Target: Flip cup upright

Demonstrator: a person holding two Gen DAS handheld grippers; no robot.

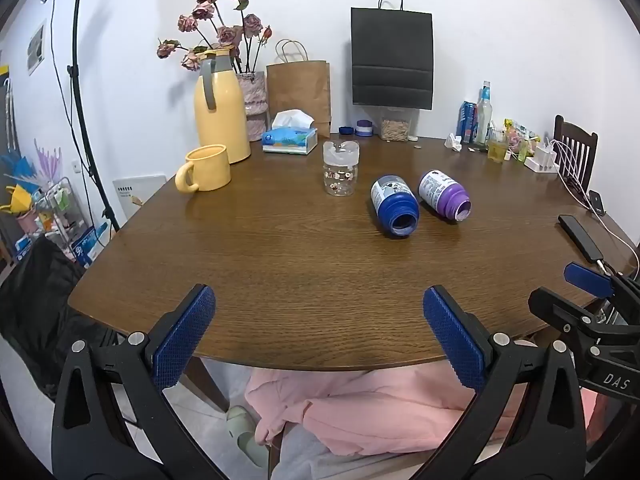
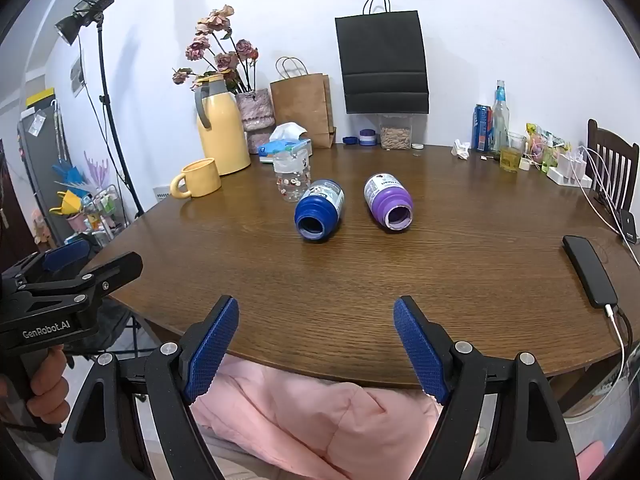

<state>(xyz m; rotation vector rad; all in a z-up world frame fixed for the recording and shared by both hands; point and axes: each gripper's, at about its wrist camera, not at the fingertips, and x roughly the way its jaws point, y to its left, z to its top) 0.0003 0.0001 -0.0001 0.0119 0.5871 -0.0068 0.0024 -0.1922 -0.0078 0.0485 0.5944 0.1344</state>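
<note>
From the left wrist camera, the left gripper point(image 1: 319, 332) hangs over the near edge of the wooden table point(image 1: 280, 280) with its jaws spread wide and nothing between them; well ahead of it lie the two things the task seems to mean — a blue cup point(image 1: 394, 205) on its side with its open mouth facing the camera, and just beside it, apart, a purple cup point(image 1: 445, 195) also on its side; a clear glass with printed dots point(image 1: 340, 168) stands upright behind them, and a yellow mug point(image 1: 205, 169) stands upright near a yellow thermos jug point(image 1: 221, 108); the right gripper point(image 1: 592, 300) shows at the right edge, too partly seen here to judge its jaws. From the right wrist camera, the right gripper point(image 2: 316, 344) is likewise at the near table edge point(image 2: 480, 280), jaws wide and empty; the blue cup point(image 2: 320, 211) and the purple cup point(image 2: 389, 203) both lie tipped over in the middle of the table, well apart from either gripper; the left gripper point(image 2: 72, 264) sits at the left edge, held by a hand point(image 2: 46, 388); a black phone point(image 2: 590, 272) lies to the right. By my reading nothing of the task is done — neither cup is touched or upright; the reach, the grasp and the turn onto its base are all left.
</note>
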